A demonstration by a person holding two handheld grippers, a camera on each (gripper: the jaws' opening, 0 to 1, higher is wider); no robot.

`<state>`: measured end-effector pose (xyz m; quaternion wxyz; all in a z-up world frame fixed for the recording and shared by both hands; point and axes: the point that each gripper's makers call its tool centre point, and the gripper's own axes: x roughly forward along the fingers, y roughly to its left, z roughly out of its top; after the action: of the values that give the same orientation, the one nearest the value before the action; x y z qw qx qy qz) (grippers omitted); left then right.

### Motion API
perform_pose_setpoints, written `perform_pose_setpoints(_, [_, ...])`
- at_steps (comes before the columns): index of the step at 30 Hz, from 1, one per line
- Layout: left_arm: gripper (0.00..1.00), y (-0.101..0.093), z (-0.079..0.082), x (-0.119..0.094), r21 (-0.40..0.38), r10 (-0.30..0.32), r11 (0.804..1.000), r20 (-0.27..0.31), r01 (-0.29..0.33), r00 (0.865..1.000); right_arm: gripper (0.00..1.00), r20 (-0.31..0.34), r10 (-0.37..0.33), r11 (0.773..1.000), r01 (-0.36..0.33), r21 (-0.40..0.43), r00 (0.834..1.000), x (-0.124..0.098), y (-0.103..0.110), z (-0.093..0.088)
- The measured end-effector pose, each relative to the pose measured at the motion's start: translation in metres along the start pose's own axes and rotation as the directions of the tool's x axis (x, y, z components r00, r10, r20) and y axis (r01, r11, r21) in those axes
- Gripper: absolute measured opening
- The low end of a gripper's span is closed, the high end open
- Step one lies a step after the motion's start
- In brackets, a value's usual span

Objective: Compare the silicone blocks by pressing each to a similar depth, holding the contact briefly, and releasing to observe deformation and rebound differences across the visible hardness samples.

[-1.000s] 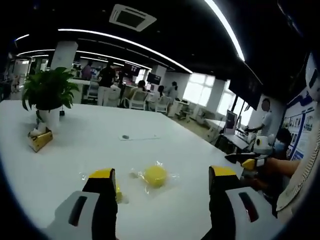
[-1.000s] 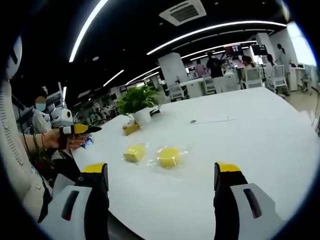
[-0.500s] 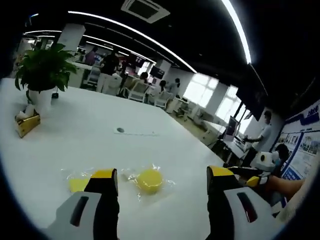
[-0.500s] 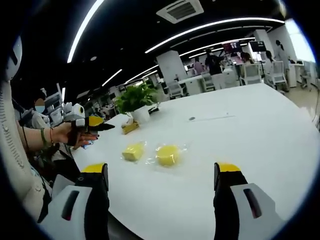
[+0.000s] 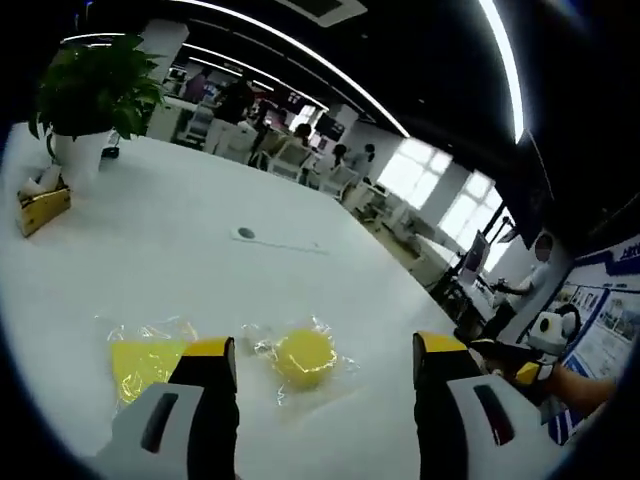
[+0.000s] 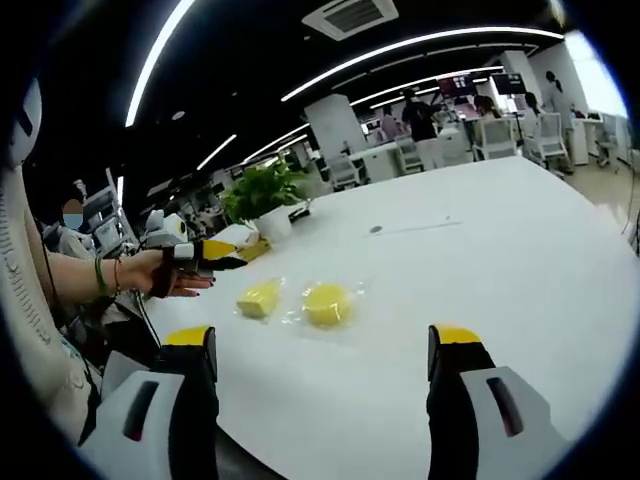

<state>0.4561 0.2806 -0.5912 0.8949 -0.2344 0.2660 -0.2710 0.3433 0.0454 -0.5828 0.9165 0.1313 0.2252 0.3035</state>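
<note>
Two yellow silicone blocks in clear bags lie on the white table [image 5: 180, 260]. The round block [image 5: 303, 355] sits just ahead of my left gripper [image 5: 322, 350], between its open jaws and nearer the left one. That jaw partly covers the square block [image 5: 140, 362]. In the right gripper view the square block [image 6: 258, 298] and round block [image 6: 325, 303] lie side by side, well ahead of my open, empty right gripper [image 6: 322, 338]. A hand holds the left gripper [image 6: 215, 255] above the table edge, left of the square block.
A potted plant [image 5: 95, 90] and a small gold box [image 5: 42, 205] stand at the table's far left. A small dark disc with a thin cable [image 5: 245, 233] lies mid-table. The right gripper [image 5: 515, 360] shows at the right edge. People and chairs are far behind.
My left gripper has moved in over the table toward the blocks; the square block now shows left of its jaw. The right gripper has hardly moved. Both stay open.
</note>
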Motion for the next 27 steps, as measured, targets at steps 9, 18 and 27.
perform_pose_setpoints(9, [0.70,0.016,-0.009,0.025,-0.044,0.028,0.999,-0.033,-0.030,0.999,0.80,-0.025,-0.004,1.000,0.005,0.003,1.000,0.005,-0.008,-0.002])
perform_pose_setpoints(18, [0.68,0.031,-0.021,0.048,-0.125,0.051,0.990,-0.061,-0.058,0.997,0.79,-0.051,-0.008,1.000,0.008,0.008,0.999,0.010,-0.016,-0.006])
perform_pose_setpoints(27, [0.67,0.042,-0.033,0.069,-0.171,0.057,0.983,-0.088,-0.071,0.994,0.78,-0.072,-0.016,1.000,0.017,0.009,0.997,0.011,-0.024,-0.009])
